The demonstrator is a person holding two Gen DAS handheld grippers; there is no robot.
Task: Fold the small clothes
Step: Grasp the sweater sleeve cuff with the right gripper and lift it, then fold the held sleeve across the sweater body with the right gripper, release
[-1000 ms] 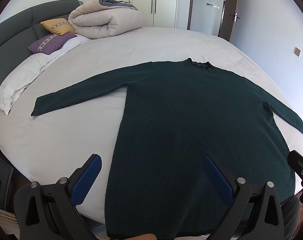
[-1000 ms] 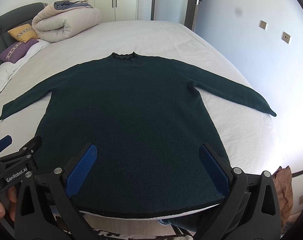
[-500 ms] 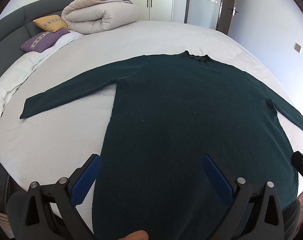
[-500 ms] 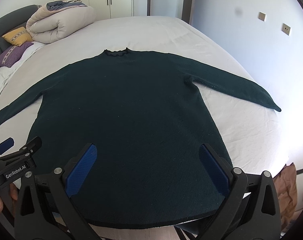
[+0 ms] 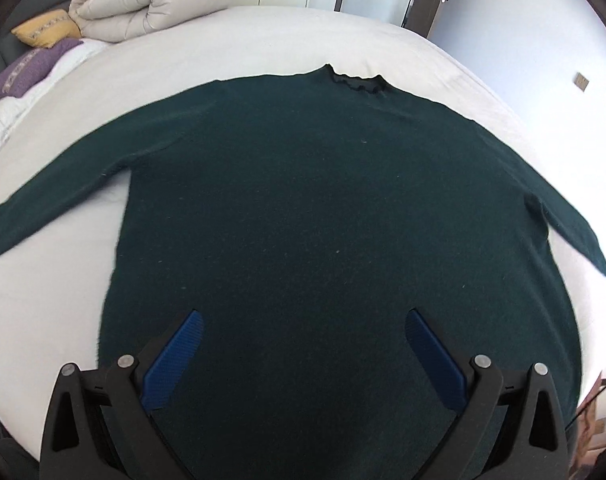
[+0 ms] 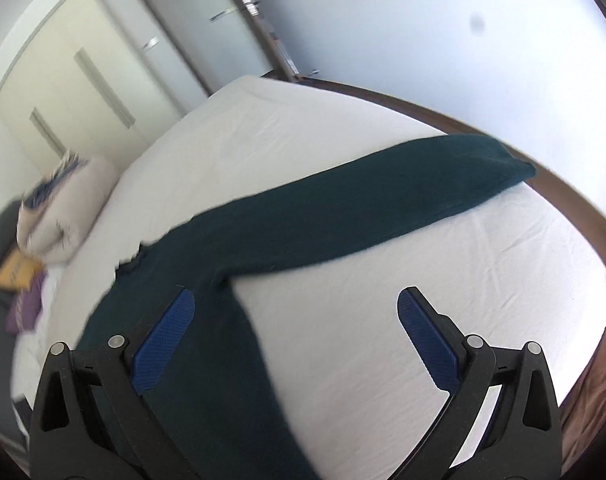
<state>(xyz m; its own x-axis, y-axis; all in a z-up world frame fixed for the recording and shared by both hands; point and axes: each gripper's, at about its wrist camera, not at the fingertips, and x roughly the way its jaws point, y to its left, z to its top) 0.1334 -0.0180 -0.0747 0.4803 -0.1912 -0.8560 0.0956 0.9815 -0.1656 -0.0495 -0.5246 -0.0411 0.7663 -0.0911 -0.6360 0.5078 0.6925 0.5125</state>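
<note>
White sheets cover the bed [image 5: 287, 36], and a dark green sweater [image 5: 323, 220] lies flat on it, front down the middle and both sleeves spread out to the sides. Directly ahead of the left gripper [image 5: 303, 344] is the sweater's body, with the collar at the far end; its jaws stand wide apart with nothing between them. Ahead of the right gripper [image 6: 291, 320], also spread wide and holding nothing, one sleeve [image 6: 383, 204] runs out toward the bed's edge, and bare sheet fills the gap between its blue pads [image 6: 163, 340]. Beyond the left gripper, far to its left, a rolled duvet [image 5: 143, 4] and pillows [image 5: 35, 52] sit.
</note>
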